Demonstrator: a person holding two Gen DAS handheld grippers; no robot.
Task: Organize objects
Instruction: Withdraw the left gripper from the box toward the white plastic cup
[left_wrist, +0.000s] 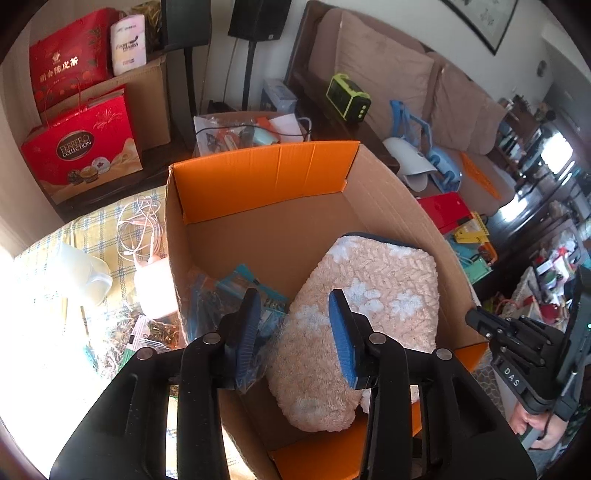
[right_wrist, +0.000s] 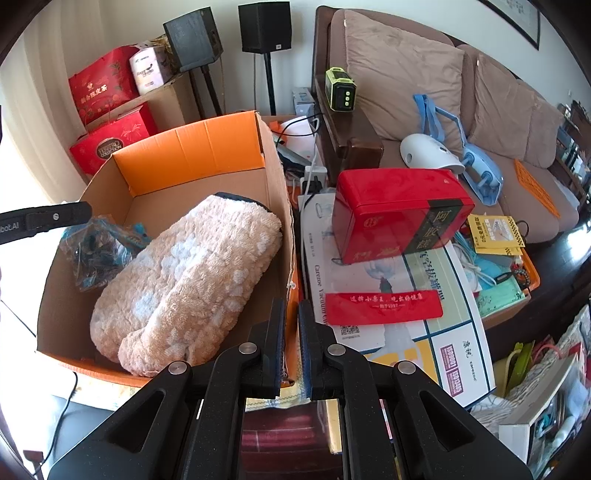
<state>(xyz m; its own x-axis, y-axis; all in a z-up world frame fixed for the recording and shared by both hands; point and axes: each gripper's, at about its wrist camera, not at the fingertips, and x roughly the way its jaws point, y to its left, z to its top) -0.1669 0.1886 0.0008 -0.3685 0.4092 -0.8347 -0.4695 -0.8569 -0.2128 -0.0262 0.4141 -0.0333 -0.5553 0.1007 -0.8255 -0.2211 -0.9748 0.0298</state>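
An open cardboard box (left_wrist: 258, 177) with orange flaps fills the middle of the left wrist view. Inside it lie a peach fluffy slipper-like bundle (left_wrist: 369, 295) and a clear plastic bag (left_wrist: 214, 295) of blue and dark bits against the left wall. My left gripper (left_wrist: 297, 301) hangs open over both, its pads pressing on nothing. In the right wrist view the box (right_wrist: 184, 155), the bundle (right_wrist: 192, 266) and the bag (right_wrist: 96, 254) sit at the left. My right gripper (right_wrist: 291, 317) is shut on the box's near right wall, and it also shows as my right gripper (left_wrist: 476, 319).
A red tin (right_wrist: 399, 214) rests on a white carton (right_wrist: 406, 332) to the right of the box, with a sofa (right_wrist: 406, 74) behind. To the box's left lie a white charger with cables (left_wrist: 147, 280) and a white mug (left_wrist: 81, 273). Red gift bags (left_wrist: 81, 147) stand behind.
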